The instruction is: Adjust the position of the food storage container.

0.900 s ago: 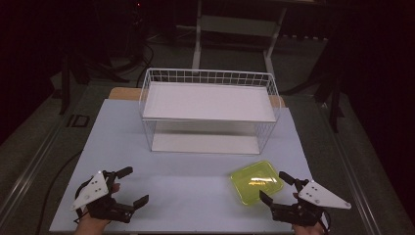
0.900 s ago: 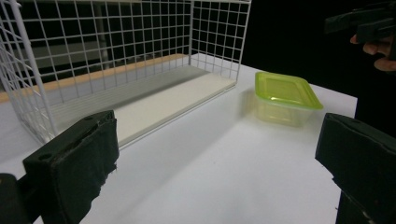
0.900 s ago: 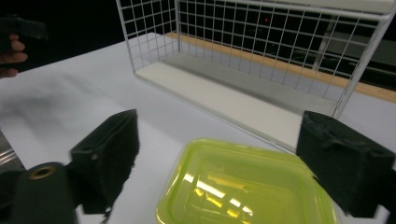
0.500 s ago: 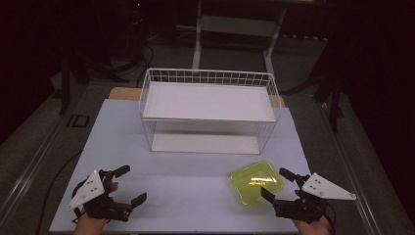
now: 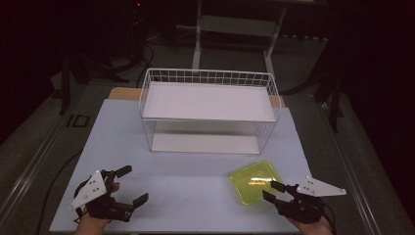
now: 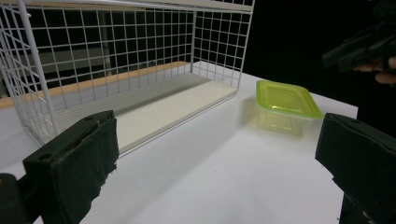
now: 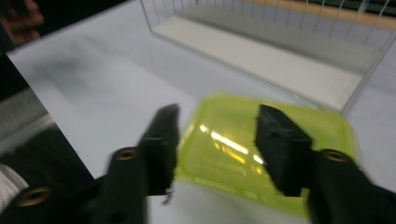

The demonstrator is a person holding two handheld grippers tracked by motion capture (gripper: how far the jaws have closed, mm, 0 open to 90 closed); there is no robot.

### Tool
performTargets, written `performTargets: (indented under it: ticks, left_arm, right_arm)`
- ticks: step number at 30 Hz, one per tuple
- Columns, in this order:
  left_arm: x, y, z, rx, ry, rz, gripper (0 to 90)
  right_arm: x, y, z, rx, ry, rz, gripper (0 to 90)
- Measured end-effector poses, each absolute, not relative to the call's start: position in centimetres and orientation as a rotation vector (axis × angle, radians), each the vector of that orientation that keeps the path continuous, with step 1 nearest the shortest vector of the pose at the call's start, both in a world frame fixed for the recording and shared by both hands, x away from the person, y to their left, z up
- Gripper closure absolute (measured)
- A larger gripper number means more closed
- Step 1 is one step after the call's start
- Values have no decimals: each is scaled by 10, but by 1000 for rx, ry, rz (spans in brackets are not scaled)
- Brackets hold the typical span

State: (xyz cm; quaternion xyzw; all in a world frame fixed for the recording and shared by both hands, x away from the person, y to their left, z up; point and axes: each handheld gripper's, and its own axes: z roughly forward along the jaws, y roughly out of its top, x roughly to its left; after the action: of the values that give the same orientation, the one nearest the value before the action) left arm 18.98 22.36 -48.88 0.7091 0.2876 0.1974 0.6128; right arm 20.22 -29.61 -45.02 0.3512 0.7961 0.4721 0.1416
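A yellow-green lidded container (image 5: 254, 180) lies flat on the white table (image 5: 186, 181), front right. My right gripper (image 5: 269, 190) sits low at its near right corner, jaws partly open and pointing at it. In the right gripper view the jaws of that gripper (image 7: 219, 112) frame the container's lid (image 7: 224, 154) without pressing on it; the view is blurred. My left gripper (image 5: 136, 183) rests at the front left, jaws spread wide with nothing between them. From the left gripper (image 6: 217, 126) the container (image 6: 287, 100) lies farther off to the right.
A white wire rack (image 5: 208, 110) with a white top shelf and a white base board stands at the back middle of the table. In the left gripper view the rack (image 6: 116, 70) is close by. The table's front edge runs just under both hands.
My right gripper has moved left toward the container's corner, and its jaws look narrower than before. My left gripper has barely shifted.
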Motion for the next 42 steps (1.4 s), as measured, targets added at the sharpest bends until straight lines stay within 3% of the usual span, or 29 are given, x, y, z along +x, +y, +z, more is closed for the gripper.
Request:
performTargets:
  ticks: [6, 8, 18, 35, 42]
  left_arm:
    - [189, 221, -489, 1641, 656, 457, 3]
    - [189, 220, -489, 1646, 652, 458, 3]
    - [189, 222, -490, 1643, 658, 457, 2]
    - [189, 222, -490, 1642, 656, 454, 2]
    - [189, 220, -491, 1652, 656, 449, 3]
  right_arm:
    - [204, -294, -474, 1005, 2431, 1232, 854]
    - [204, -293, -480, 998, 2459, 1214, 897]
    - [212, -282, -502, 919, 2537, 1147, 900]
    - [239, -255, -500, 858, 2555, 1110, 900]
    - [242, -276, -482, 884, 2458, 1149, 900]
